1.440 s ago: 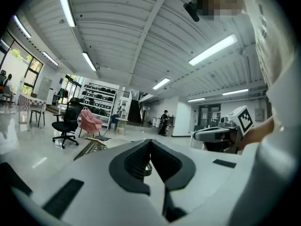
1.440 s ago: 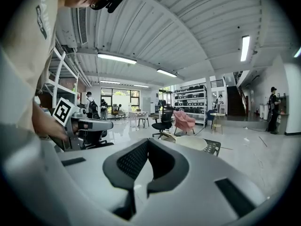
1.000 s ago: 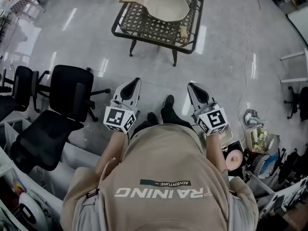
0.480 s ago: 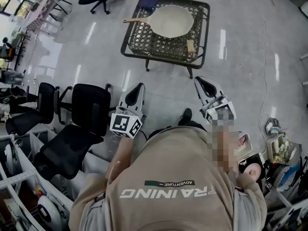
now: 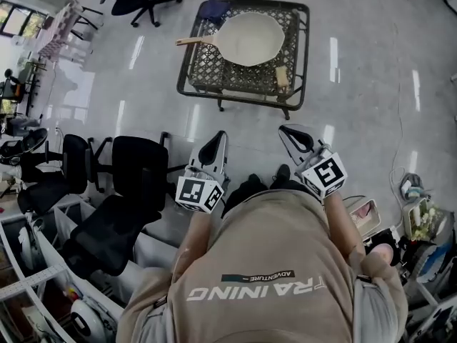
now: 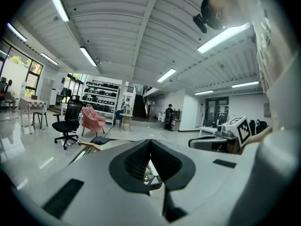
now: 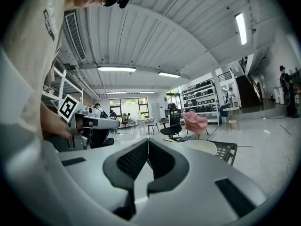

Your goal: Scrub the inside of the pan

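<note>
Facing pan (image 5: 250,38) and possible brush (image 5: 283,75) on mesh table (image 5: 214,70), chairs (image 5: 139,166) leftward; hand-held grippers (image 5: 218,137) (image 5: 285,130) closed, empty.

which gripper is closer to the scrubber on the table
Right. The right gripper hangs almost straight below the scrubber in the head view; the left gripper is below and well to its left. Both are short of the table.

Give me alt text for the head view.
A person holds the left gripper and right gripper, both shut and empty, facing a lattice table with a cream pan on it. Black office chairs stand left.
</note>
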